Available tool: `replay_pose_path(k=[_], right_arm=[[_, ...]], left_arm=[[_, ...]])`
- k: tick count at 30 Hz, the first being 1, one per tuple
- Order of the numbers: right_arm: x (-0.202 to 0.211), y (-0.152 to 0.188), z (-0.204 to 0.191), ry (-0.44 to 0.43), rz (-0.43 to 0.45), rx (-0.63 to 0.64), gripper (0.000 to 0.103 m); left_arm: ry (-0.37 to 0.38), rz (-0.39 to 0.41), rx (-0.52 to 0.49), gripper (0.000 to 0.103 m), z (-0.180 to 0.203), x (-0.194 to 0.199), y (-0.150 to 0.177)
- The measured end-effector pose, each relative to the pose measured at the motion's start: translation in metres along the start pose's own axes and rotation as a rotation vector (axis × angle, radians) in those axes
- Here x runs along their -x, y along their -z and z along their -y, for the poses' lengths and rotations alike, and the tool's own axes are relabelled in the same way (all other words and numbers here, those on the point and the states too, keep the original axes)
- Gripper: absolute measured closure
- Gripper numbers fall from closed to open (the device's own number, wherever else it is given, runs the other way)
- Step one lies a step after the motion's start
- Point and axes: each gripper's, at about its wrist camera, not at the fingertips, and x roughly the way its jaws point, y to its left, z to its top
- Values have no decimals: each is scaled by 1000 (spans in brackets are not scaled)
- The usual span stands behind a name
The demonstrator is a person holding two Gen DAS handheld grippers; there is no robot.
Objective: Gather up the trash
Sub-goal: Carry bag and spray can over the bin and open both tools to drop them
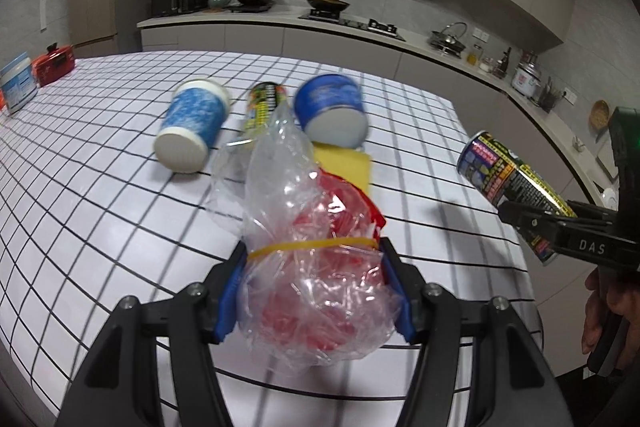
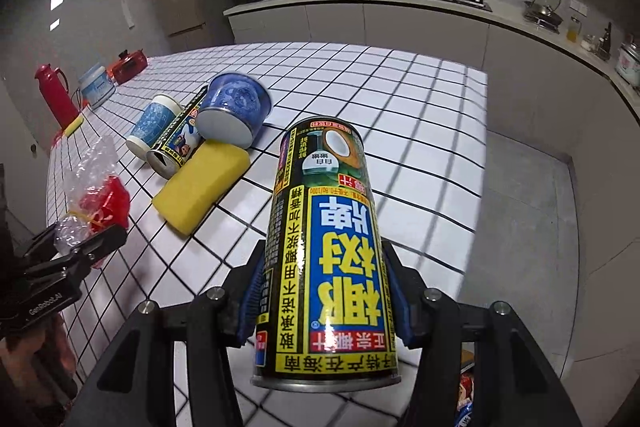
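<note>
Two grippers we see above the table point(image 1: 100, 163), whose cloth is white with a black grid. Our right gripper point(image 2: 324, 291) pinches a smooth cylindrical coconut-juice can point(image 2: 326, 247) between its jaws, lifted over the table's edge. Our left gripper point(image 1: 314, 281) squeezes a crinkled clear plastic bag point(image 1: 316, 267), tied by a yellow rubber band point(image 1: 312, 246). Behind lie a soft yellow sponge point(image 2: 202, 183), two blue paper cups point(image 1: 192, 127) point(image 1: 334, 111) and a second can point(image 2: 178, 141).
</note>
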Motion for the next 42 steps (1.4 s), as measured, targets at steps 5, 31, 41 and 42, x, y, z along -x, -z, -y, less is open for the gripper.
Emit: replay_pose_path(k=[5,31,41,42], right_arm=[[28,16,19,26,25,-27,48],[124,125,148,170,31,-191,48],[140,174,191,196,-6,-220,48],[141,179,195,197,-11,-222,48]], left_arm=[[38,-2,-34,41,31,1,1],[239,-41,-235,42,201,4,33],[282,-84,-271,41,265,1,61],[282,-86,-271,41,269,1,64]])
